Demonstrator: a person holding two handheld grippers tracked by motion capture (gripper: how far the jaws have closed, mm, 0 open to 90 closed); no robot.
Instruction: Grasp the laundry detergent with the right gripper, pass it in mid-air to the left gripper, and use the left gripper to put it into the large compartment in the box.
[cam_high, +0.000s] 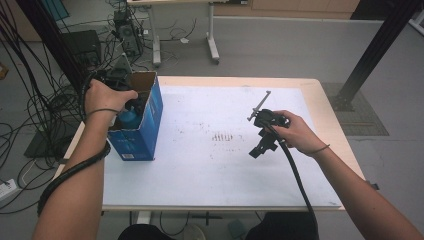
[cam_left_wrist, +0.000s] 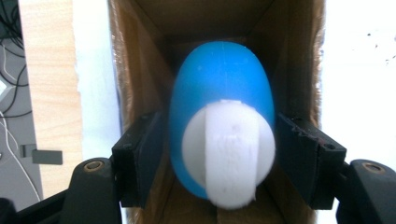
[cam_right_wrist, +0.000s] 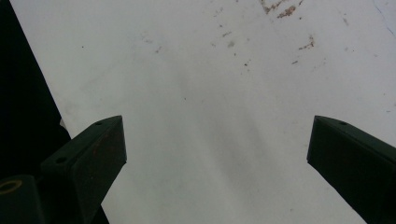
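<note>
Landmark: I took the blue cardboard box (cam_high: 142, 120) as reference; it stood upright at the left edge of the white table sheet (cam_high: 210, 165), top flaps open.

Bottle: I saw a blue bottle with a white cap (cam_left_wrist: 223, 140) down inside the box, between its brown inner walls, cap toward my left gripper camera. In the high view a bit of its blue body (cam_high: 129, 118) showed through the box's open top.

Left gripper: my left gripper (cam_left_wrist: 224, 154) reached into the box's open top from the left side. Its jaws flanked the bottle. I read a thin gap between the left pad and the blue body; the right pad was just beside it, contact unclear. So I called it released, bottle between the jaws but not clamped.

Left hand: my left hand (cam_high: 102, 97) sat over the box's upper left corner, cable trailing back along the forearm.

Right gripper: my right gripper (cam_high: 263, 134) was well to the right of the box, above the bare sheet. Its jaws stood wide apart with nothing between them, released.

Right hand: my right hand (cam_high: 295, 131) held it well apart from the box.

Sheet marks: brown specks (cam_right_wrist: 286, 10) on the sheet, right of the box.
</note>
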